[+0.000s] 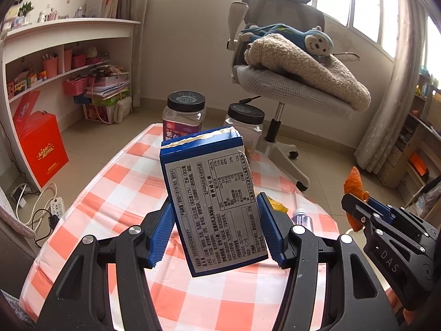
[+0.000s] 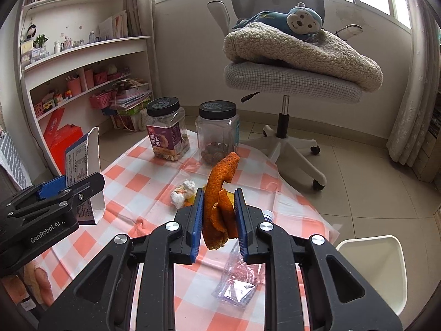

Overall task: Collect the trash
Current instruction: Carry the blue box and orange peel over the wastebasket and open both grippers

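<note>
My left gripper is shut on a torn-open blue and white carton and holds it above the checkered table. The carton also shows in the right wrist view. My right gripper is shut on a curled orange peel, held above the table; the peel also shows in the left wrist view. A crumpled tissue and a crushed clear plastic bottle lie on the tablecloth.
Two black-lidded plastic jars stand at the table's far end. An office chair with a blanket and plush toy stands behind. A white bin sits at the right. Shelves are on the left.
</note>
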Demonstrator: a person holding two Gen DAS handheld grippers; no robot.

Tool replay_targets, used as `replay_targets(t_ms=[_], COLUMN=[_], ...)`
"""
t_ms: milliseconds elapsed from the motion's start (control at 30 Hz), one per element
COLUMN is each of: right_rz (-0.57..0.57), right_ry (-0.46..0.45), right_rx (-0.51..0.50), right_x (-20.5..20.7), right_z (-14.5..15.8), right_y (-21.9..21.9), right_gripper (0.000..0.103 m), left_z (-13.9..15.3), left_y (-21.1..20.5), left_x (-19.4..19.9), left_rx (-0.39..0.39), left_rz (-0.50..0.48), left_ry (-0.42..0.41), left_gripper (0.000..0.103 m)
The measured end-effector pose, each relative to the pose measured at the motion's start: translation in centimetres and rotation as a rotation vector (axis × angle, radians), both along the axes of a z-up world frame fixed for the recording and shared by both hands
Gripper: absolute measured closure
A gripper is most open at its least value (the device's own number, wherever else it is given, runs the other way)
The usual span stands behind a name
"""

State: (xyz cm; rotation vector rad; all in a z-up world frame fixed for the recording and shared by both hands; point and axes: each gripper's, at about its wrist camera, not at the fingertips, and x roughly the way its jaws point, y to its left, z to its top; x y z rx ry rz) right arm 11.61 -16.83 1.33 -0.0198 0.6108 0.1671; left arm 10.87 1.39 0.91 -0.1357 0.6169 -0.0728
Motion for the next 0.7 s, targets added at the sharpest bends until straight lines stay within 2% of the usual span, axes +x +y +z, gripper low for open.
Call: replay_targets(t_ms=[700], right_rz=[-0.213], right_ry=[-0.015], right_rx=[0.041], right_x=[-2.2], right_z=[0.5], right_y=[-10.4], right_gripper=[0.082], left_z=[-1.7], left_y=[-8.6], left_x=[-0.4], left_rx=[0.009], left_rz=[-0.149], left_ry=[0.029], left_gripper=[0.045])
